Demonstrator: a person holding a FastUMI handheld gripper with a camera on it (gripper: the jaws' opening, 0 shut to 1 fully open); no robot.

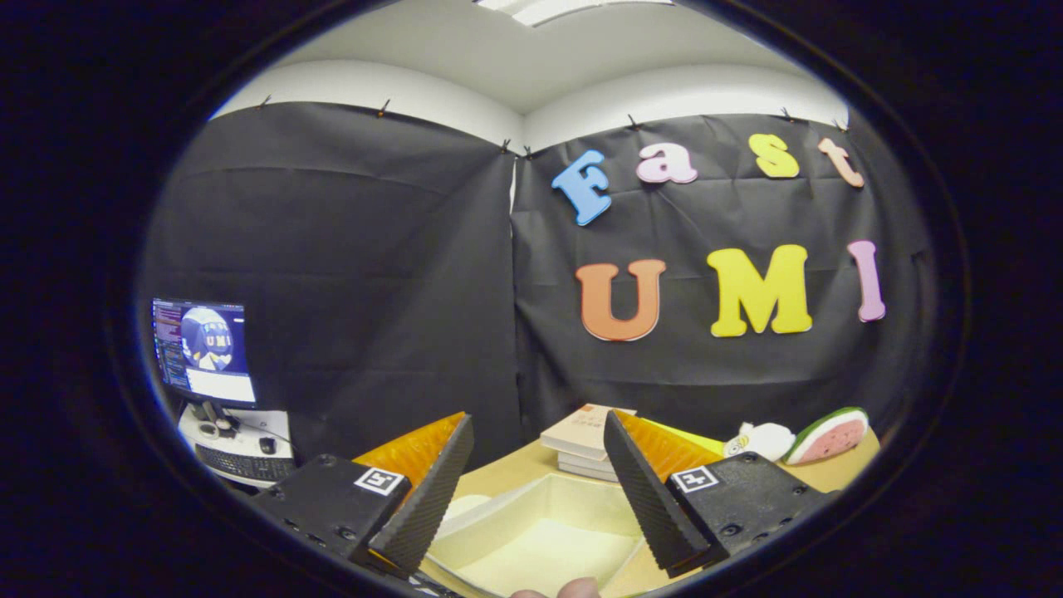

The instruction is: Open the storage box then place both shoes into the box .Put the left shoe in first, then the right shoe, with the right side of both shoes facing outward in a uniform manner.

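My gripper (538,425) is open, its two fingers spread wide with nothing between them. It is held above a tan table (498,477). Below and between the fingers lies a cream-white storage box (540,540), seen from above with its pale inside showing. A person's fingertips (573,590) show at the near edge of the box.
A stack of books (585,444) lies on the table beyond the fingers. To its right sit a white plush toy (760,440) and a watermelon-slice toy (826,436). Off the table's left side stand a lit monitor (203,349), a keyboard (241,463) and a mouse.
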